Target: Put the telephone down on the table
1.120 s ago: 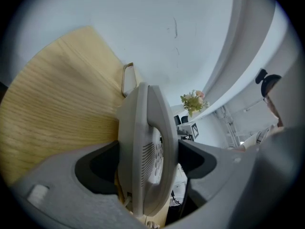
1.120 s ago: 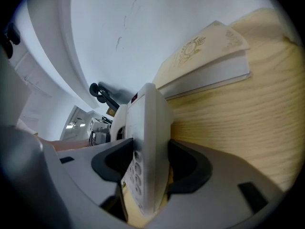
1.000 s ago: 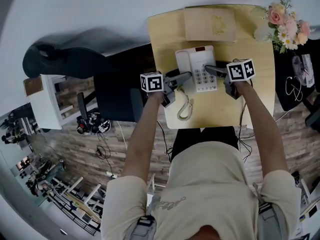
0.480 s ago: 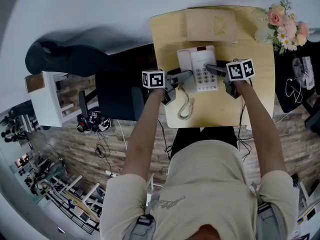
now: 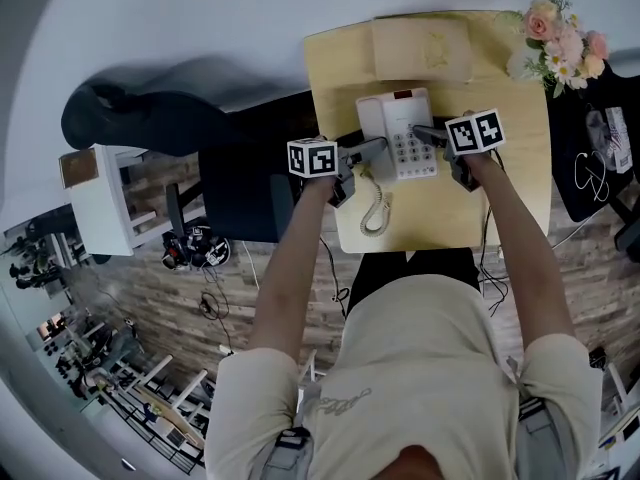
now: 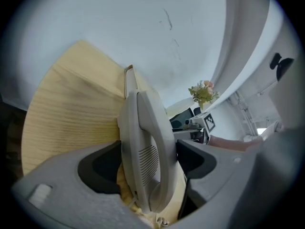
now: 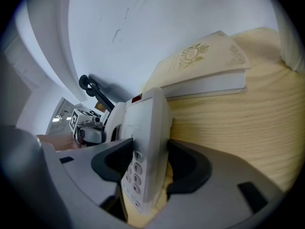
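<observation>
A white desk telephone [image 5: 398, 133] with a red display strip and grey keypad is at the middle of the light wooden table [image 5: 440, 218]. My left gripper [image 5: 372, 149] is shut on its left side, the jaws clamping the handset [image 6: 147, 147] edge-on. My right gripper [image 5: 428, 134] is shut on the keypad side of the base [image 7: 145, 137]. The coiled cord [image 5: 375, 206] trails toward the table's near edge. Whether the telephone's underside touches the tabletop cannot be told.
A cream hardcover book [image 5: 420, 48] lies at the table's far edge, just behind the telephone. A vase of pink and white flowers [image 5: 560, 38] stands at the far right corner. A dark chair [image 5: 230, 188] is left of the table, against the white wall.
The head camera has shifted slightly; both grippers and the telephone keep the same place on the table.
</observation>
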Tool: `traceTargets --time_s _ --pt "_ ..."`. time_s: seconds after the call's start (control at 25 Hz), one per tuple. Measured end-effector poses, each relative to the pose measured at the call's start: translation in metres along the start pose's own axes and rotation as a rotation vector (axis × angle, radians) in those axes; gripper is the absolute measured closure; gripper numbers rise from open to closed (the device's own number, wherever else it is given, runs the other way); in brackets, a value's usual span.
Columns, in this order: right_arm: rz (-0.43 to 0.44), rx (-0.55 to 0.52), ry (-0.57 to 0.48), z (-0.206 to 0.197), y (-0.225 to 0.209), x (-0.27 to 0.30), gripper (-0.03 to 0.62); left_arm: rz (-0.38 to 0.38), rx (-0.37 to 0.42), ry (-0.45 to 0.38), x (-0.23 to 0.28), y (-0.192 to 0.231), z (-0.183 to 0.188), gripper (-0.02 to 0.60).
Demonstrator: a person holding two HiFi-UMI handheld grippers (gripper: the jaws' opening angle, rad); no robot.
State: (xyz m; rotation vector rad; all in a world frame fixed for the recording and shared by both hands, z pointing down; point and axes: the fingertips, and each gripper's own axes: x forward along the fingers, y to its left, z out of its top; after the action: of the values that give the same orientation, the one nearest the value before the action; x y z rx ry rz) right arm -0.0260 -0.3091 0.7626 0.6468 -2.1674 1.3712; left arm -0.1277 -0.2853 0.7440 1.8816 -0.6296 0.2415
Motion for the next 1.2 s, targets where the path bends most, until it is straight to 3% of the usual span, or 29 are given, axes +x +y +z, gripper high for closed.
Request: traceTargets --time_s 0.12,0.2,0.48,0.56,0.72,0.76,0.88,0.92,1.08,1.2 --pt "-0.05 -0.028 0.005 0.0 0.001 -0.004 0.367 0.053 0.036 -0.026 -0.005 -0.003 0.004 0.209" --pt "-0.07 -0.053 0.005 -0.002 0.004 -0.01 0.367 0.048 0.025 -0.067 -0.01 -0.008 0.008 0.209" --pt "-0.051 -0.117 -0.03 -0.009 0.029 -0.04 0.37 0.048 0.06 -0.135 -0.036 -0.033 0.007 0.209" --pt "-0.051 -0.142 -0.041 -0.008 0.039 -0.05 0.372 0.038 0.097 -0.141 -0.041 -0.046 0.008 0.21" --pt "-0.068 -0.167 -0.082 -0.011 0.065 -0.07 0.458 0.006 0.236 -0.122 -0.052 -0.085 0.005 0.222" --pt "-0.074 -0.178 -0.095 -0.013 0.072 -0.076 0.466 0.009 0.28 -0.112 -0.055 -0.096 0.001 0.249" --pt "-0.08 -0.203 -0.135 -0.018 0.094 -0.094 0.484 0.066 0.417 -0.11 -0.069 -0.119 -0.007 0.483" --pt "-0.08 -0.208 -0.152 -0.019 0.101 -0.1 0.484 0.081 0.456 -0.118 -0.074 -0.126 -0.008 0.514" --pt "-0.108 -0.224 -0.223 -0.019 0.125 -0.123 0.592 0.127 0.57 -0.144 -0.093 -0.159 -0.014 0.565" --pt "-0.096 -0.236 -0.262 -0.022 0.144 -0.136 0.592 0.175 0.626 -0.136 -0.108 -0.178 -0.025 0.565"
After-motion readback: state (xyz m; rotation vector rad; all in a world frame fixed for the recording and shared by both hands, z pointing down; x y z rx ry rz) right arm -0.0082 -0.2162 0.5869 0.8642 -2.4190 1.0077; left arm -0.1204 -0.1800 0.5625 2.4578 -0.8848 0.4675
